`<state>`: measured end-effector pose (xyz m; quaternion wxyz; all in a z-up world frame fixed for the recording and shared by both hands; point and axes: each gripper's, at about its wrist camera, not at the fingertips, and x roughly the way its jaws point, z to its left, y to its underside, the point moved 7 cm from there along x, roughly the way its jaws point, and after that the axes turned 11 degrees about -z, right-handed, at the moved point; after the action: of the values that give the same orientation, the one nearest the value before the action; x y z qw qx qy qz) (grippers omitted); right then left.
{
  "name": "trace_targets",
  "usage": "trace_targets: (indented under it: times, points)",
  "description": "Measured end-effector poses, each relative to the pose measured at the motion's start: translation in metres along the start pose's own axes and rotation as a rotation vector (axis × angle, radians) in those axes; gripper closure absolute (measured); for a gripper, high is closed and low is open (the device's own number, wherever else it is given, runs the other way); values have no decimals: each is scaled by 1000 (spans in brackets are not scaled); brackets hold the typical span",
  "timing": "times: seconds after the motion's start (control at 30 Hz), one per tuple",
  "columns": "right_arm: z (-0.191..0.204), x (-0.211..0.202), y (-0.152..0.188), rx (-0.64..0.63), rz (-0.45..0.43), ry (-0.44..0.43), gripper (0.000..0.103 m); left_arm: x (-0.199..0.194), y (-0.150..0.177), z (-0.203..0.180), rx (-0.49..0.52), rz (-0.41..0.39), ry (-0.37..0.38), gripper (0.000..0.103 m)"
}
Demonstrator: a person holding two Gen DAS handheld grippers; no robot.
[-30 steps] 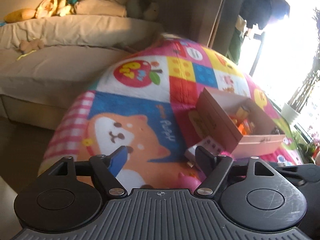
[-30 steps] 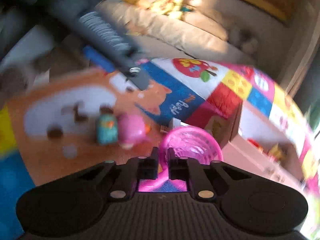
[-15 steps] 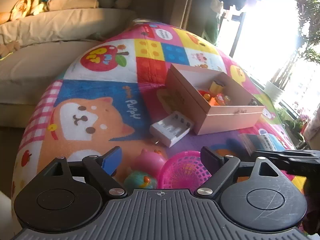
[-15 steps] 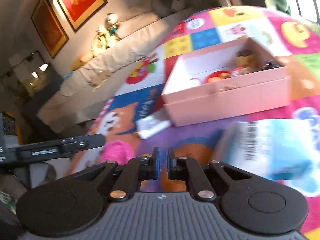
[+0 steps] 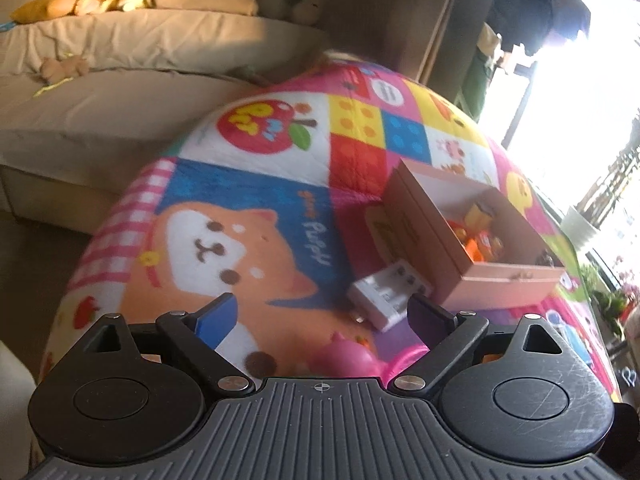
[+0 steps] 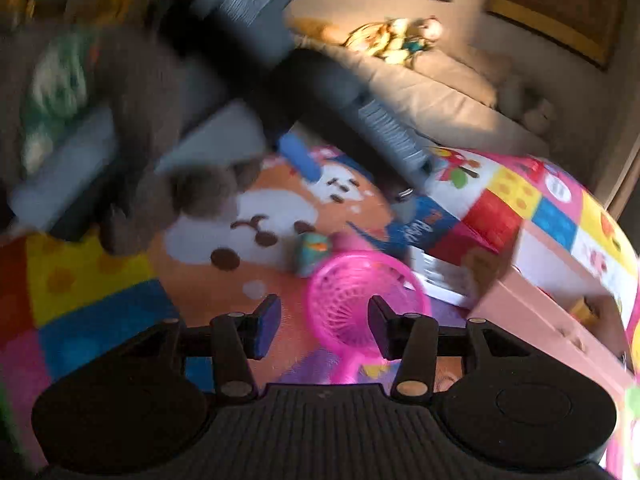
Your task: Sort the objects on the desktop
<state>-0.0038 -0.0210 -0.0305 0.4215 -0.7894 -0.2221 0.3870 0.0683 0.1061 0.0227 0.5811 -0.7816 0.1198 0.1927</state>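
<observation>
both grippers are held over the quilt (image 5: 256, 184). left gripper (image 5: 322, 316): jaws opening wide, nothing gripped, pig (image 5: 344, 358) seen below btwn them. right gripper (image 6: 322, 322): jaws opening, nothing gripped, basket (image 6: 356, 296) lying under them. charger (image 5: 386, 296) is lying just beside the box (image 5: 508, 286).

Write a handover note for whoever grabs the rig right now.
Left tongs: jaws opening, empty, above the mat.
Right tongs: jaws opening, nothing pressed; pink basket lies just ahead.
Pink box: already holds several small toys.
Left to sort: white battery charger beside the box, pink pig toy, teal toy, the basket.
</observation>
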Motion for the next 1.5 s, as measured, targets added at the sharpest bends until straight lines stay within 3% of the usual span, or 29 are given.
trace_targets:
  times: [0.03,0.07,0.17,0.27,0.37,0.47,0.63,0.77,0.8,0.9,0.93,1.0,1.1,1.23,1.33,1.47,1.5]
  points:
    - [-2,6,0,3,19,15,92,-1,-2,3,-5,-6,-6,7]
    - [-6,11,-1,31,28,31,95,-3,-4,7,-11,-13,-14,7]
    - [-33,8,-19,202,-34,61,97,-5,-9,16,-30,-28,-33,7]
    - [-71,-6,-28,544,-120,-16,98,-5,-11,21,-47,-31,-40,7]
    - [-109,-14,-9,920,-165,-123,98,-3,-7,18,-43,-19,-30,7]
    - [-131,-12,23,1066,-130,-76,97,-1,3,8,-19,11,-1,7]
    - [-147,-29,65,1084,-69,35,94,-2,21,-22,67,57,92,7]
    - [-155,-59,75,944,-86,144,91,-10,38,-52,128,95,200,6]
    - [-157,-67,74,885,-97,180,81,-12,42,-59,139,102,222,6]
    - [-171,-94,72,711,-128,322,38,-14,50,-76,166,116,265,6]
    - [-177,-100,74,670,-139,373,35,-12,52,-82,173,116,272,6]
    - [-191,-104,79,631,-132,458,35,-6,54,-98,186,112,288,5]
    - [-214,-115,91,684,-131,526,32,-1,60,-124,195,129,369,5]
    - [-228,-130,98,701,-149,583,14,-6,79,-160,224,202,542,3]
    - [-228,-130,102,663,-137,574,11,-14,92,-175,261,236,626,3]
    - [-234,-117,105,625,-108,545,13,-14,99,-175,292,242,606,2]
    - [-237,-114,104,630,-97,539,23,-13,99,-173,294,239,586,2]
